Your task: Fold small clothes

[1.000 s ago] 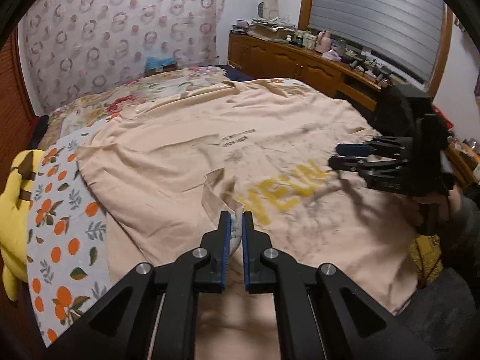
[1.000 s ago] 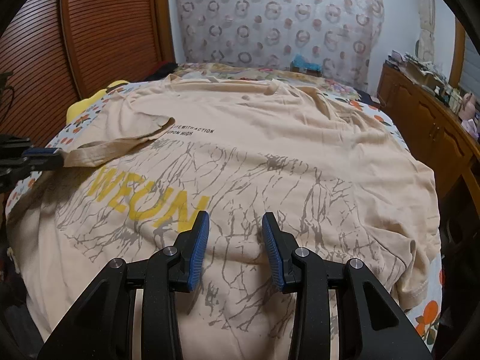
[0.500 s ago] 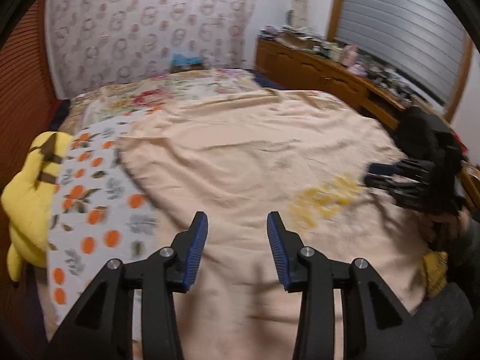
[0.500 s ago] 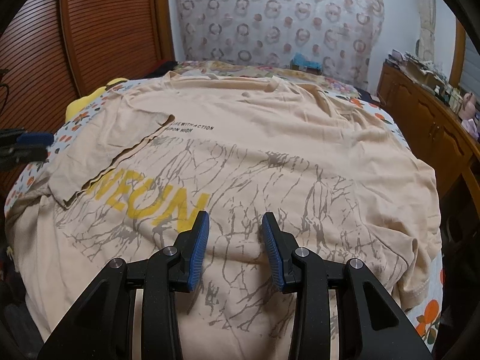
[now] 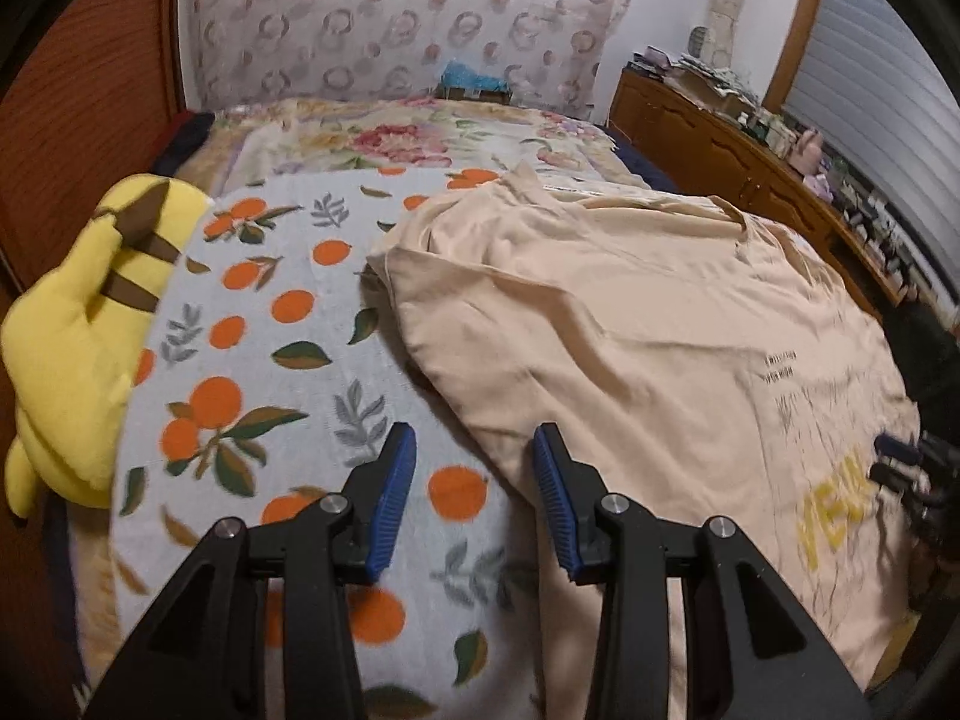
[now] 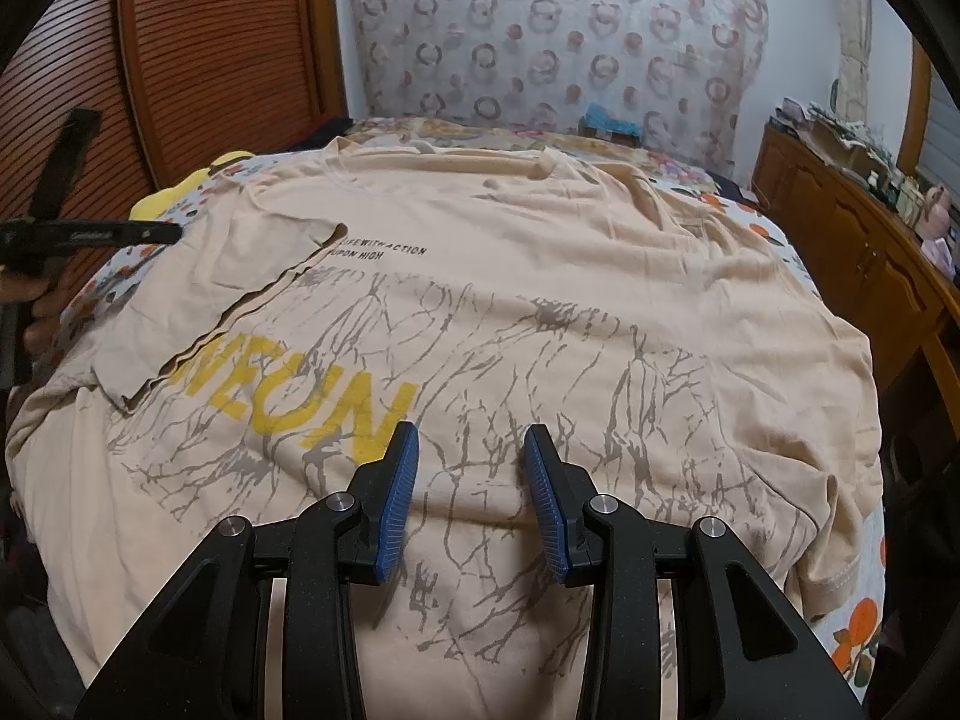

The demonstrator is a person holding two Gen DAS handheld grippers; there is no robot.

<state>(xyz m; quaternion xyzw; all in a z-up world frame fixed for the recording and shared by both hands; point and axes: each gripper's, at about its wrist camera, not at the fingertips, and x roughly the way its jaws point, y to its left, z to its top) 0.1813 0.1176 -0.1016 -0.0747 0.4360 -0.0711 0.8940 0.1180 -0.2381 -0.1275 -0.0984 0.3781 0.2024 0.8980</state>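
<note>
A ring-patterned curtain [image 6: 558, 42] hangs behind the bed [image 5: 258, 324], a wooden cabinet [image 6: 852, 246] alongside.

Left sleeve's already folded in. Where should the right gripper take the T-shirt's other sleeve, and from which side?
Probably by the hem of the right sleeve, where the beige T-shirt reaches the bed's right edge over the orange-print blanket. That hem is a free, stitched edge lying flat, so come in from the outer right with the right gripper, one finger slipped under it. Its jaws are open and empty.
</note>
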